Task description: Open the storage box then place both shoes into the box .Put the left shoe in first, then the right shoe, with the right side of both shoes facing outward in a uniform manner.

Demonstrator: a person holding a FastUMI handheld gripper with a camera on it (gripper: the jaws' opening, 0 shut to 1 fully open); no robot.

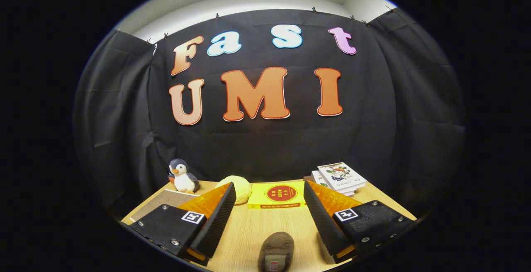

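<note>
Fingers (269, 214) spread wide, gripping nothing.
A brown shoe (276, 251) lies between them on the counter (253, 230); the yellow box's (277, 195) label is too small to read.

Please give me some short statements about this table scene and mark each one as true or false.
1. The tool is open, its fingers gripping nothing. True.
2. The brown suede shoe lies on the wooden table between the fingers. True.
3. The small plush penguin stands on the stack of books. False: it stands at the opposite side of the table, apart from the books.
4. The flat yellow box lies beyond the fingers. True.
5. The fingers press on the shoe. False: neither finger touches it.
</note>
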